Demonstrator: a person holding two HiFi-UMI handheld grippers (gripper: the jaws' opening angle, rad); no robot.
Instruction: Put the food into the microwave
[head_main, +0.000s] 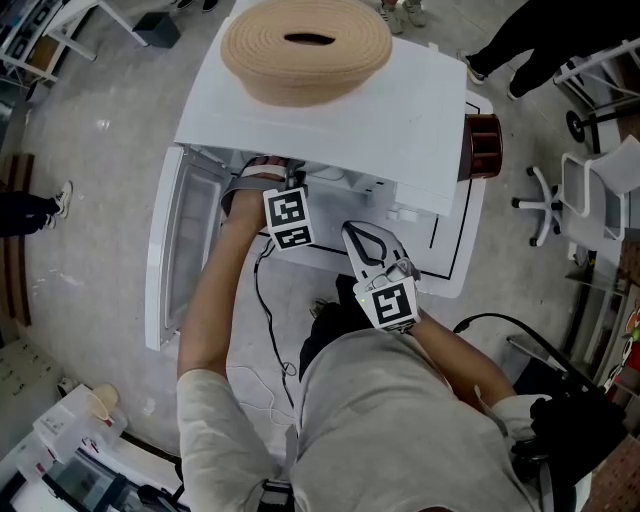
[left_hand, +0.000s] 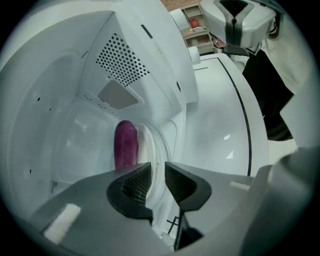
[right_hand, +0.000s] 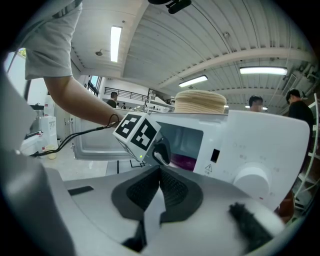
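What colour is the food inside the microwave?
Deep purple-magenta; the food shows best in the left gripper view.

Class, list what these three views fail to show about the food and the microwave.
- Left gripper view: the body of the left gripper hides the lower end of the purple food.
- Right gripper view: the left gripper covers part of the food.
- Head view: the top of the microwave hides the food entirely.

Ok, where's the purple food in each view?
Head view: not clearly in it; the microwave top covers the cavity.
Left gripper view: purple food left of centre, inside the cavity.
Right gripper view: a purple patch at centre, in the open cavity.
Shared landmark: the microwave.
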